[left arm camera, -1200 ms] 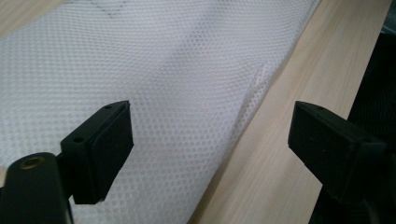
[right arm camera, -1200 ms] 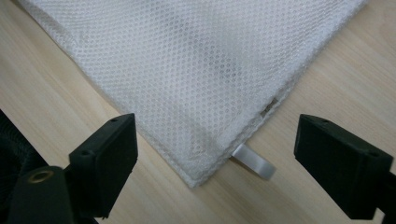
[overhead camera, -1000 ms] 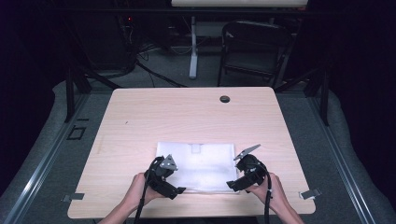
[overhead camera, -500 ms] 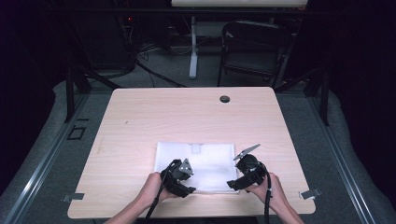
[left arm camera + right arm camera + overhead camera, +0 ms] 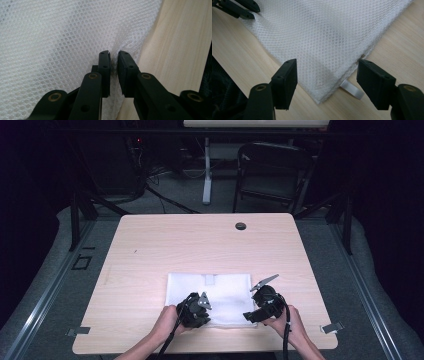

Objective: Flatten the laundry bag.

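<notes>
One white mesh bag (image 5: 210, 292) lies on one wooden table (image 5: 165, 245), with one white pull tab (image 5: 352, 90) showing between the jaws of the right gripper (image 5: 327, 75). Two hand-held grippers are present: the left gripper (image 5: 113, 61) and the right, each with two black jaws. One black grommet (image 5: 241, 226) sits far beyond both grippers, and one folding chair (image 5: 270, 175) stands beyond the table.

Mesh bag (image 5: 62, 37) runs past the frame edges.
</notes>
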Action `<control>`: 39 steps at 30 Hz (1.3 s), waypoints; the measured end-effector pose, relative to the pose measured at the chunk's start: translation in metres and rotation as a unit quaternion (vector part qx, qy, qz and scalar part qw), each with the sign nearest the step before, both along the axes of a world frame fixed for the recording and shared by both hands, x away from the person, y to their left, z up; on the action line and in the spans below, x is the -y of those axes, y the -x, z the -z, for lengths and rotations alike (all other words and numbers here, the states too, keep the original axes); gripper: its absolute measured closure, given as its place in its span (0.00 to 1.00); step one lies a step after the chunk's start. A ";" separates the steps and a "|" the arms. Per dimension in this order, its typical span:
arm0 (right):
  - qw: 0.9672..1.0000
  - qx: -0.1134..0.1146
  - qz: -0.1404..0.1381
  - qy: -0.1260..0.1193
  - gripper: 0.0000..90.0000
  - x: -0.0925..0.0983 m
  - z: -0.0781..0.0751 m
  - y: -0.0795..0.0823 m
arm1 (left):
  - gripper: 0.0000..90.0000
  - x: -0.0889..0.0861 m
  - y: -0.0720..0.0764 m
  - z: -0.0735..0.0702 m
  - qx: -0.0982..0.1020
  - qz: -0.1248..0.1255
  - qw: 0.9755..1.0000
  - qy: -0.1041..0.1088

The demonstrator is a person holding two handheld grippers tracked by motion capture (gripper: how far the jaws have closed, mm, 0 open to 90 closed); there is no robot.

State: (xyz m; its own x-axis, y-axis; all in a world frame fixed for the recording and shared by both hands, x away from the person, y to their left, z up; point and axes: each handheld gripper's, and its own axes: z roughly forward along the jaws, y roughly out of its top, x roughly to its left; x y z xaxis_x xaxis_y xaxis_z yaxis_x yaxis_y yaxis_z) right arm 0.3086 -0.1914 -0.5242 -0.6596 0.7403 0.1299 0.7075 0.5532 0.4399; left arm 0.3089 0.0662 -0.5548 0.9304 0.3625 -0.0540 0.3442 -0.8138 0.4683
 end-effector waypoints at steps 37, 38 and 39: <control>0.993 0.080 -0.089 -0.010 0.98 -0.034 -0.018 0.028 | 0.98 -0.006 0.000 -0.026 0.032 -0.044 0.998 0.043; 0.992 0.079 -0.096 -0.009 0.99 -0.037 -0.017 0.029 | 0.98 -0.006 0.000 -0.026 0.031 -0.043 0.998 0.042; 0.992 0.080 -0.101 -0.009 0.99 -0.041 -0.016 0.031 | 0.98 -0.007 0.000 -0.027 0.032 -0.043 0.998 0.044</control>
State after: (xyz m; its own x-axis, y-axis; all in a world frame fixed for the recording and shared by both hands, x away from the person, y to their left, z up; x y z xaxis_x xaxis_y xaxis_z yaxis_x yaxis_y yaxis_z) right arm 0.2780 -0.1508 -0.5086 -0.8073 0.5896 0.0238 0.5038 0.6676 0.5482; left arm 0.3092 0.0729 -0.5281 0.8984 0.4381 -0.0302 0.3782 -0.7370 0.5602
